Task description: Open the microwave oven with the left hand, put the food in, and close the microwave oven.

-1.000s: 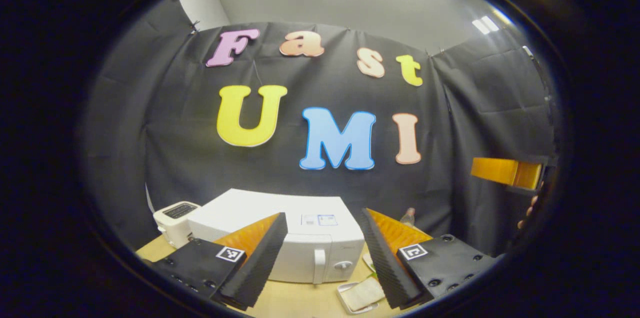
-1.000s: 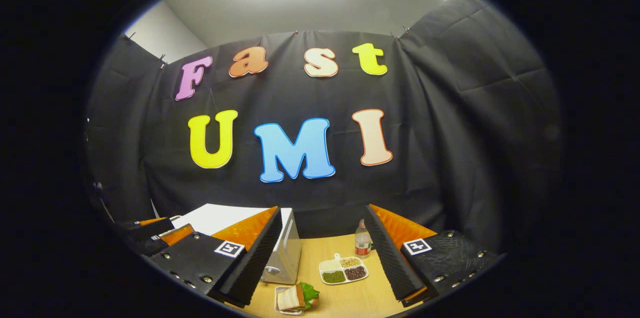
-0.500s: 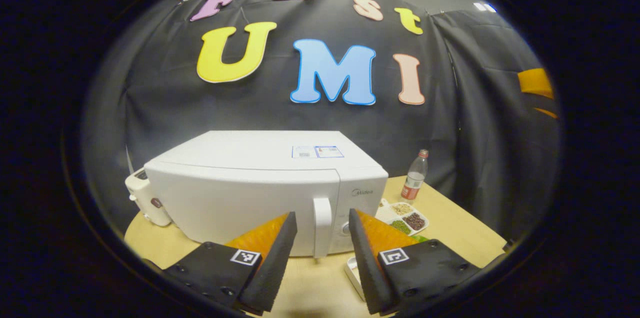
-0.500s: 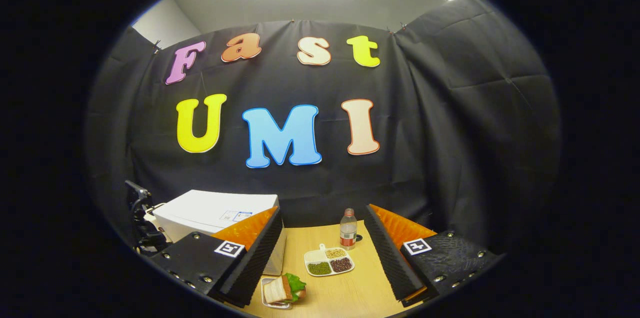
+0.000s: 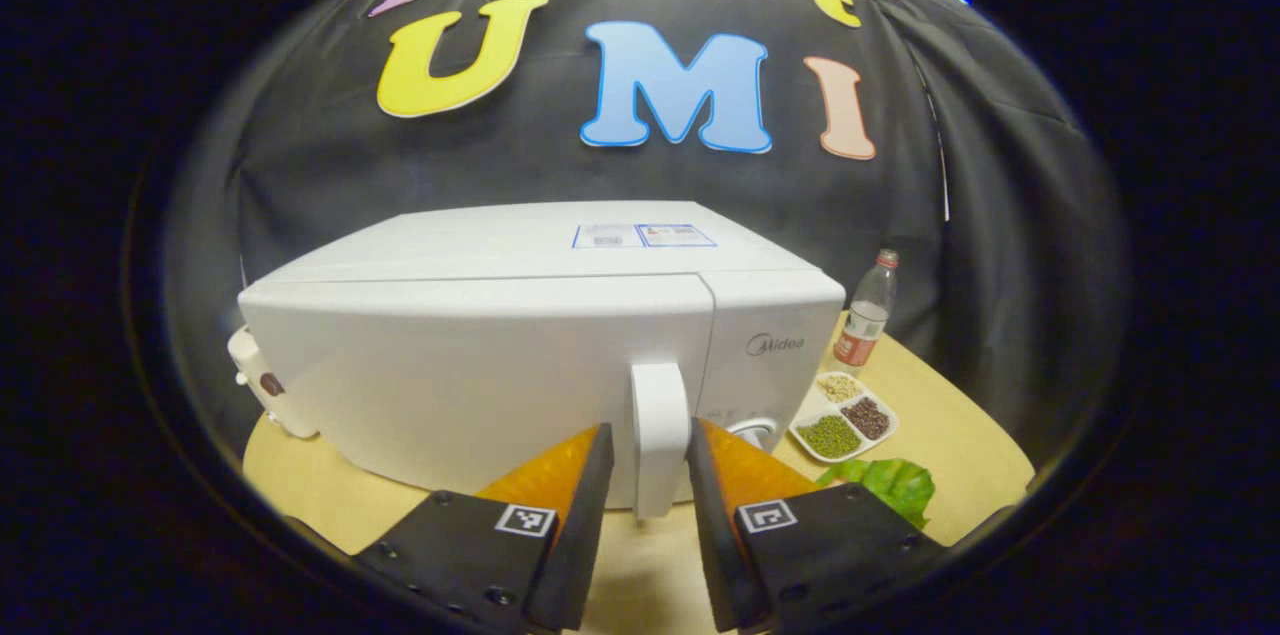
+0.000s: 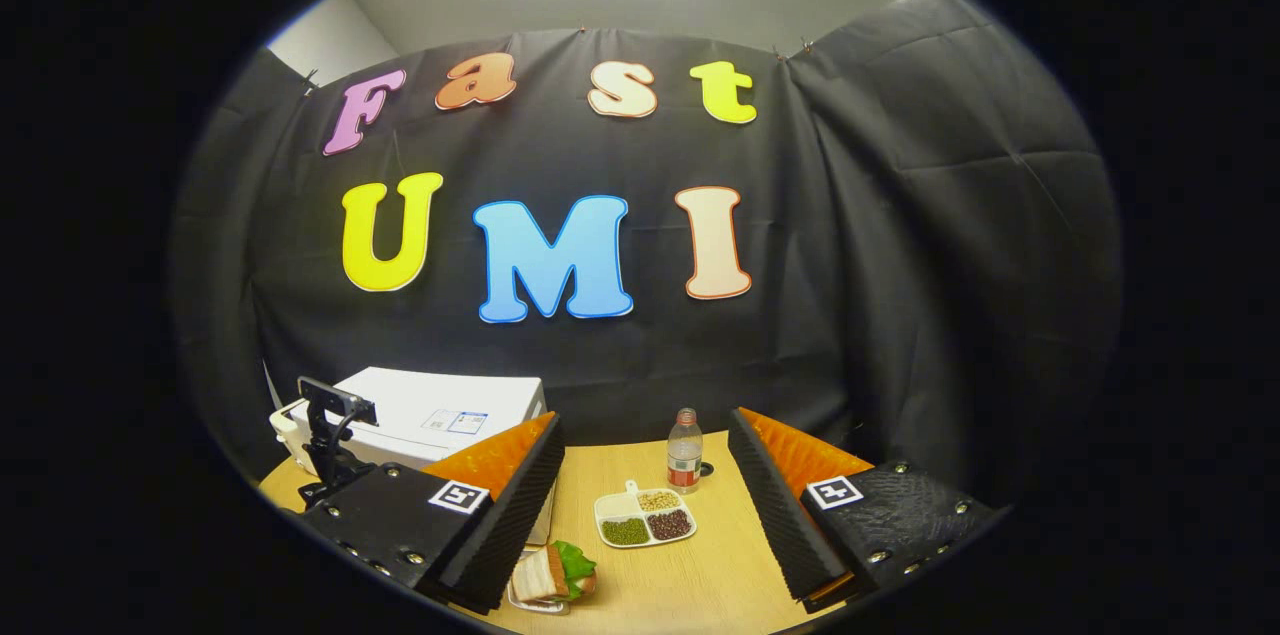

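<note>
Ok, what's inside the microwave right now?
Can't tell: the microwave door is closed and opaque white, hiding the cavity. The left claw straddles the door handle. The sandwich sits outside on the table.

A plastic bottle [image 6: 684,450] is standing upright at the back of the wooden table [image 6: 700,580]. Just in front of it, a white divided dish [image 6: 644,518] is holding green, brown and pale grains. A small white appliance [image 5: 262,385] is sitting at the table's left end.

The boxy white microwave oven [image 5: 520,355] is faced closely in the left gripper view; it [image 6: 420,420] is seen farther off in the right gripper view, with the shared wooden table [image 6: 700,575].
</note>
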Demonstrator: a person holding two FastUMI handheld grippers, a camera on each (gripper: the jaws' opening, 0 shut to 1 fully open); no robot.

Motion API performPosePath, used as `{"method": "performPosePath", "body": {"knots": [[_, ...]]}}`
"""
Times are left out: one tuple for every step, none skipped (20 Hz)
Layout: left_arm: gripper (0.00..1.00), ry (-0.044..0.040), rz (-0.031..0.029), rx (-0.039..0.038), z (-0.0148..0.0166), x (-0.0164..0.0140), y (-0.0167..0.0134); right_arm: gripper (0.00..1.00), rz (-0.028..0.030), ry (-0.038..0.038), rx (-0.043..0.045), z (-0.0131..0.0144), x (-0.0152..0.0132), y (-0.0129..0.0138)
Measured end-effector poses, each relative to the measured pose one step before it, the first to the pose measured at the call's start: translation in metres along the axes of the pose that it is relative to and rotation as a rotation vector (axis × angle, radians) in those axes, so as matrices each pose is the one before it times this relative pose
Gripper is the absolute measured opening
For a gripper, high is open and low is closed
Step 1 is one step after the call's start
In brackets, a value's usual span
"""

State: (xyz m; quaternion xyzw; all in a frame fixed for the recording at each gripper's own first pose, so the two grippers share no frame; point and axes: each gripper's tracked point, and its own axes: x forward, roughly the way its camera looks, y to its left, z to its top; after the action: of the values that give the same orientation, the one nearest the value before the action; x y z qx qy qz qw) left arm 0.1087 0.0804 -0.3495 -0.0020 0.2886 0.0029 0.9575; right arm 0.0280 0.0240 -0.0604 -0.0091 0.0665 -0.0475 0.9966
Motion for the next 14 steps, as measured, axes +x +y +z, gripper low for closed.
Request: {"method": "performPosePath", "body": {"knots": [[0.44, -0.00698, 0.01718, 0.01365, 0.00168, 0.00361, 0.00011, 0.99, -0.00459, 0.00594, 0.00405, -0.00248, 0.00109, -0.00192], [0.34, 0.00712, 0.00423, 0.00991, -0.00190, 0.00074, -0.00018, 0.99, -0.00153, 0.00411, 0.00323, 0.00012, -0.00003, -0.00057], [0.30, 0.00234, 0.00009, -0.00261, 0.00121, -0.00094, 0.00038, 0.99, -0.00026, 0.00186, 0.00482, -0.00052, -0.00069, 0.00000], [0.32, 0.00365, -0.00104, -0.01224, -0.00033, -0.00222, -0.00063, 0.99, -0.00088, 0.00112, 0.00280, -0.00014, -0.00001, -0.00021], [0.29, 0.00864, -0.00256, -0.00286, -0.00024, 0.00022, -0.00060, 0.99, 0.00168, 0.00059, 0.00192, -0.00132, 0.00003, -0.00055], [0.27, -0.00008, 0.00329, 0.01260, 0.00000, -0.00017, 0.00023, 0.99, 0.00182, -0.00032, -0.00069, 0.00035, -0.00072, 0.00056], [0.19, -0.00133, -0.00012, 0.01063, 0.00076, 0.00043, -0.00010, 0.99, -0.00010, -0.00175, -0.00151, 0.00029, -0.00060, -0.00093], [0.16, 0.00094, -0.00389, 0.00885, -0.00150, -0.00466, 0.00077, 0.99, 0.00005, -0.00223, 0.00040, 0.00000, -0.00073, -0.00034], [0.05, 0.00114, -0.00466, -0.00442, 0.00070, 0.00305, -0.00114, 0.99, 0.00023, -0.00087, 0.00172, 0.00051, -0.00088, -0.00019], [0.07, 0.00355, -0.00771, -0.00208, -0.00077, 0.00072, 0.00001, 0.99, 0.00118, -0.00117, 0.00153, -0.00052, -0.00043, -0.00037], [0.06, 0.00627, -0.00703, 0.01266, -0.00087, 0.00237, 0.00014, 0.99, -0.00033, -0.00066, 0.00017, 0.00071, -0.00045, -0.00021], [0.06, 0.00138, -0.00574, 0.01097, 0.00063, -0.00207, -0.00012, 0.99, 0.00077, 0.00072, 0.00136, 0.00062, -0.00023, 0.00040], [0.06, 0.00306, -0.00549, 0.01197, -0.00006, -0.00133, -0.00027, 0.99, 0.00524, 0.00218, 0.00147, -0.00099, 0.00002, 0.00134], [0.06, 0.00351, -0.00569, -0.00184, -0.00033, 0.00012, 0.00021, 0.99, 0.00560, -0.00097, -0.00102, 0.00163, -0.00005, 0.00173]]}}
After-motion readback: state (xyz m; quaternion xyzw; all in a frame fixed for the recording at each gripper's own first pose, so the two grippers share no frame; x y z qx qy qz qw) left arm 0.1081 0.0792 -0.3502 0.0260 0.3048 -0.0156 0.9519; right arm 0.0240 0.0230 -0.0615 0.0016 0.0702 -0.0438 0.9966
